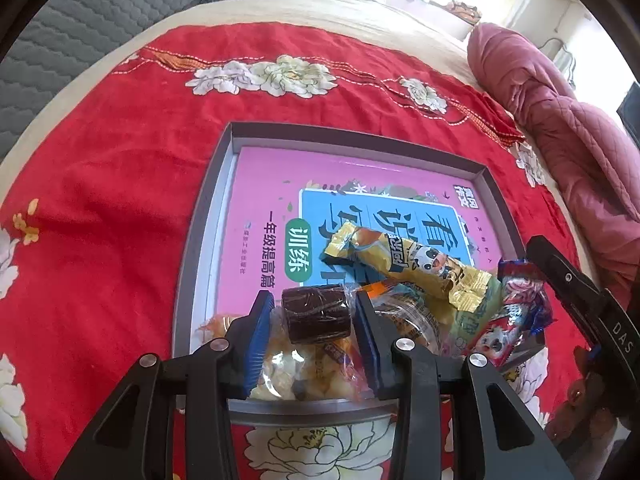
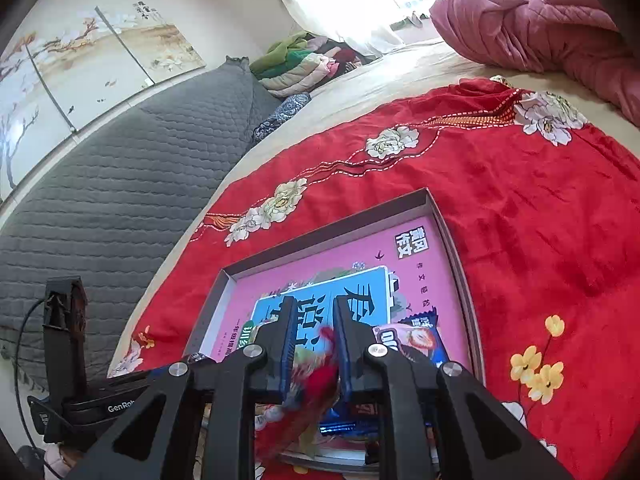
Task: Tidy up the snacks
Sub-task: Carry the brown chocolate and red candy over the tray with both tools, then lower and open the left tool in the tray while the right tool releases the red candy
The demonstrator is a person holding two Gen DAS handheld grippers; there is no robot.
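Observation:
A shallow grey box [image 1: 208, 200] lined with a pink book lies on the red blanket. Snacks are piled at its near end. My left gripper [image 1: 316, 314] is open, its blue pads either side of a dark brown wrapped roll [image 1: 316, 312] that rests on a clear bag of pale snacks [image 1: 280, 376]. A yellow panda bar [image 1: 408, 264] and a red-white packet [image 1: 516, 316] lie to the right. In the right wrist view my right gripper [image 2: 316, 320] is shut on a red snack packet [image 2: 316, 380] above the box [image 2: 460, 256]. A blue-pink packet [image 2: 416, 340] lies beside it.
The red flowered blanket [image 1: 120, 200] covers the bed around the box. A rolled pink quilt [image 1: 560, 128] lies at the right. A grey quilted headboard [image 2: 120, 184] and folded clothes [image 2: 300, 64] are at the far side. The other gripper's body [image 1: 580, 300] shows at the right.

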